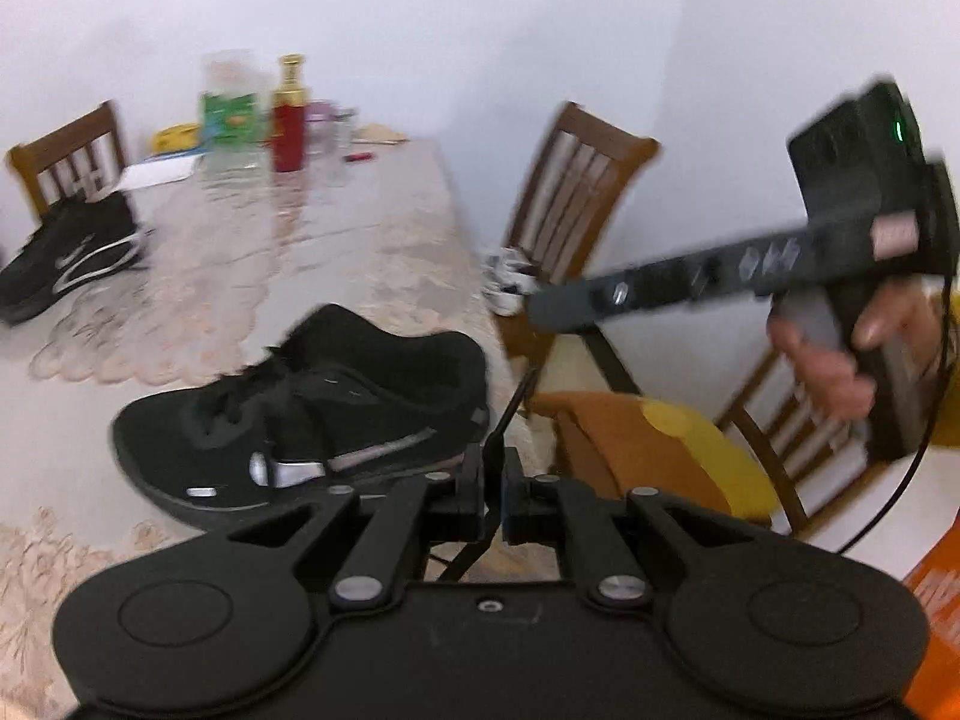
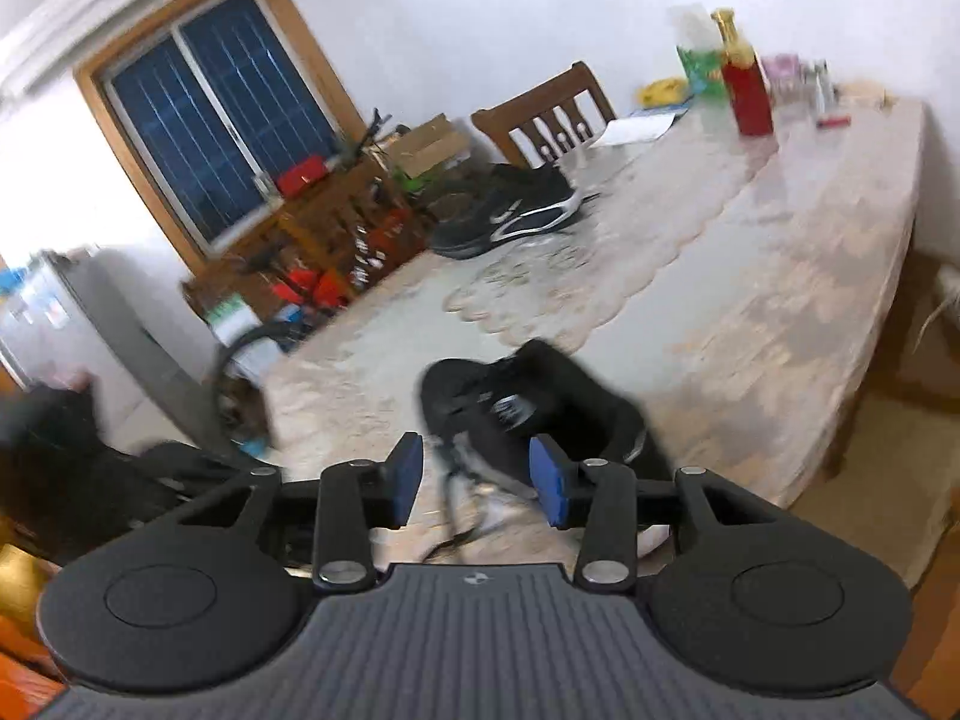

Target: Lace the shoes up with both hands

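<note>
Lace (image 1: 507, 414), thin, limp and slippery, runs taut from your pinching left tongs (image 1: 493, 495) toward the light shoe (image 1: 306, 414) on the desk (image 1: 372, 240); grip its loose end with your spread right tongs (image 2: 474, 477).

The left gripper (image 1: 493, 495) is matte black, with silver screws behind its fingers and round embossed discs either side. The right gripper (image 2: 474, 483) has blue pads (image 2: 549, 480) and a ribbed grey body behind; a bare-skinned hand (image 1: 831, 354) with a yellow sleeve grips its handle.
</note>
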### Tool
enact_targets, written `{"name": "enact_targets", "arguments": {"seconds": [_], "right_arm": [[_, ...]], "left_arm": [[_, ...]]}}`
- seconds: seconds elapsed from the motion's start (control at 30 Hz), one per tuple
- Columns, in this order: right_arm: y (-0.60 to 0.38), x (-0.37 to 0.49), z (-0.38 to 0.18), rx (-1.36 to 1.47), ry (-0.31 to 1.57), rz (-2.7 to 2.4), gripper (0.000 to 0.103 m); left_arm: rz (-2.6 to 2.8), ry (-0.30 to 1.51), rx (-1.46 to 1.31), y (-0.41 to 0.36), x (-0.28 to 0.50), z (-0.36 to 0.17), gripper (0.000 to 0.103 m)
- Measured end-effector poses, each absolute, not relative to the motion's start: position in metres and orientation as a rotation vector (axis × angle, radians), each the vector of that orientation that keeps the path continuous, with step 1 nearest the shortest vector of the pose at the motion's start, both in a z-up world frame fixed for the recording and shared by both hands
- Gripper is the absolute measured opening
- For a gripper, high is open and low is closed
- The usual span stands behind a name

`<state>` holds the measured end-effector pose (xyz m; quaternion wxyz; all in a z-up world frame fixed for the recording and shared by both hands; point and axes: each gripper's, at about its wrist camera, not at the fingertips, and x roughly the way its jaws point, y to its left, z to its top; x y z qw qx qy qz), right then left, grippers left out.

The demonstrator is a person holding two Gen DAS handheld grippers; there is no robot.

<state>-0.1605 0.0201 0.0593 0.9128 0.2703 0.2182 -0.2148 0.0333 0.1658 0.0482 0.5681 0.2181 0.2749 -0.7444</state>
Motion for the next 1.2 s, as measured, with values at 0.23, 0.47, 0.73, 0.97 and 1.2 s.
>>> {"name": "enact_targets", "arguments": {"seconds": [0.23,0.47,0.73,0.97,1.2], "right_arm": [[-0.008,-0.112,0.055,0.392,0.445,-0.183,0.043],[-0.064,-0.108,0.041,0.640,0.364,0.121,0.043],[-0.097,-0.088,0.021,0.745,0.384,0.265,0.003],[-0.115,-0.090,0.020,0.856,0.358,0.294,0.003],[-0.113,-0.089,0.024,0.834,0.376,0.315,0.003]], "left_arm": [[-1.494,0.730,0.480,0.125,0.039,0.057,0.004],[-1.333,0.789,0.456,0.094,0.030,0.051,0.004],[-1.230,0.798,0.469,0.073,0.011,0.050,0.005],[-1.198,0.722,0.367,0.082,0.004,0.063,0.029],[-1.164,0.732,0.367,0.082,0.001,0.061,0.003]]}}
